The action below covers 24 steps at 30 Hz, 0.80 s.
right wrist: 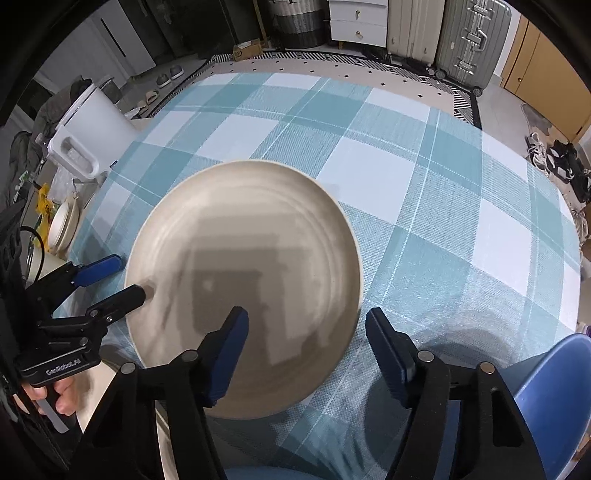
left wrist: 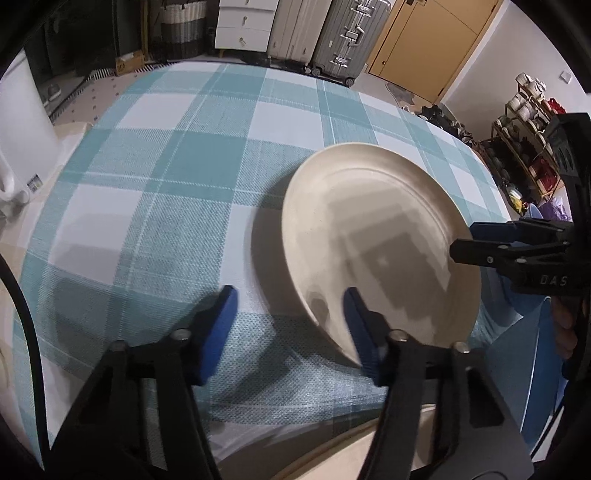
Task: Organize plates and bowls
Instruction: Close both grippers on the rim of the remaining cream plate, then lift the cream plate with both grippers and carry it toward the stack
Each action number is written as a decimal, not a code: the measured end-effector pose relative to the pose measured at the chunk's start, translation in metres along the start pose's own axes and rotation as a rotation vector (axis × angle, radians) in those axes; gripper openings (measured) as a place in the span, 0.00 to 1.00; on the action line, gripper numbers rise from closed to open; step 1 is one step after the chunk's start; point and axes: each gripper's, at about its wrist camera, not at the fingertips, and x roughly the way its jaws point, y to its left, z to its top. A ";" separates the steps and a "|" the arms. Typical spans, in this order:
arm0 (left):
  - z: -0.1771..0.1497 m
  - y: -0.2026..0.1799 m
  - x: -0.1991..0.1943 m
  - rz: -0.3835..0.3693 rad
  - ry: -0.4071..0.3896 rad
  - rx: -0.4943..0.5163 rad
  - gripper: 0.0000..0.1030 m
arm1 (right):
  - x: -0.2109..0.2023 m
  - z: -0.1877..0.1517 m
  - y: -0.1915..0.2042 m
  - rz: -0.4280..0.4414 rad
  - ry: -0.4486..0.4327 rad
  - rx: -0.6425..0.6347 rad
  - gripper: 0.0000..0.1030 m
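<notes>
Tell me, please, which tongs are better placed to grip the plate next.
Left, marginally: the left tongs are open with the plate rim centred between them; the right tongs also straddle it, off-centre.

tabletop point(right wrist: 424, 177) covered edge to edge by teal/white plaid cloth point(left wrist: 155, 192); single cream plate point(right wrist: 243, 280) on the cloth at the near side, left of centre in right wrist view, near-right in left wrist view, rim slightly motion-blurred

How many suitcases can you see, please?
2: a beige suitcase and a grey suitcase stand side by side, right of the white drawer unit; more may lie out of frame.
</notes>
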 end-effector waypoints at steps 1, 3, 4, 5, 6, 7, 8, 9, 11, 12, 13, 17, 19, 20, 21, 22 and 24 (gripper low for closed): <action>0.000 0.000 0.002 -0.003 0.004 -0.001 0.46 | 0.002 0.000 0.000 -0.010 0.005 0.000 0.58; -0.001 -0.001 0.005 -0.006 0.010 0.005 0.36 | 0.004 -0.001 0.000 -0.015 0.006 -0.002 0.55; -0.001 -0.002 0.006 0.000 0.007 0.010 0.35 | 0.004 -0.001 -0.001 -0.019 0.005 0.000 0.51; -0.001 -0.003 0.006 0.000 0.007 0.013 0.32 | 0.004 -0.001 -0.002 -0.028 0.004 0.000 0.50; -0.001 -0.003 0.007 -0.007 0.014 0.012 0.28 | 0.004 -0.002 -0.002 -0.031 0.003 0.001 0.47; 0.000 -0.003 0.007 -0.014 0.016 0.011 0.27 | 0.003 -0.003 -0.003 -0.034 0.001 0.001 0.44; 0.000 -0.004 0.008 -0.020 0.019 0.010 0.23 | 0.003 -0.003 -0.003 -0.040 0.002 -0.005 0.43; 0.000 -0.005 0.009 -0.023 0.020 0.013 0.20 | 0.003 -0.003 -0.003 -0.046 0.002 -0.011 0.40; 0.000 -0.009 0.009 -0.019 0.019 0.026 0.16 | 0.004 -0.004 -0.004 -0.064 0.007 -0.012 0.34; 0.000 -0.011 0.009 -0.004 0.015 0.033 0.16 | 0.003 -0.004 -0.005 -0.070 0.002 -0.015 0.30; 0.000 -0.012 0.009 0.006 0.013 0.040 0.16 | 0.003 -0.005 -0.005 -0.073 -0.002 -0.017 0.27; 0.001 -0.013 0.007 0.013 0.001 0.047 0.16 | 0.000 -0.007 -0.006 -0.086 -0.027 -0.016 0.21; 0.001 -0.014 0.003 0.022 -0.009 0.053 0.16 | -0.003 -0.008 -0.005 -0.089 -0.042 -0.018 0.20; 0.001 -0.014 0.001 0.029 -0.013 0.055 0.16 | -0.004 -0.008 -0.004 -0.091 -0.049 -0.022 0.20; 0.001 -0.014 -0.001 0.032 -0.017 0.056 0.16 | -0.005 -0.008 -0.003 -0.089 -0.054 -0.022 0.20; 0.001 -0.013 -0.004 0.033 -0.023 0.054 0.16 | -0.005 -0.007 -0.002 -0.088 -0.058 -0.023 0.20; 0.002 -0.012 -0.008 0.035 -0.032 0.053 0.16 | -0.007 -0.007 -0.001 -0.085 -0.066 -0.022 0.20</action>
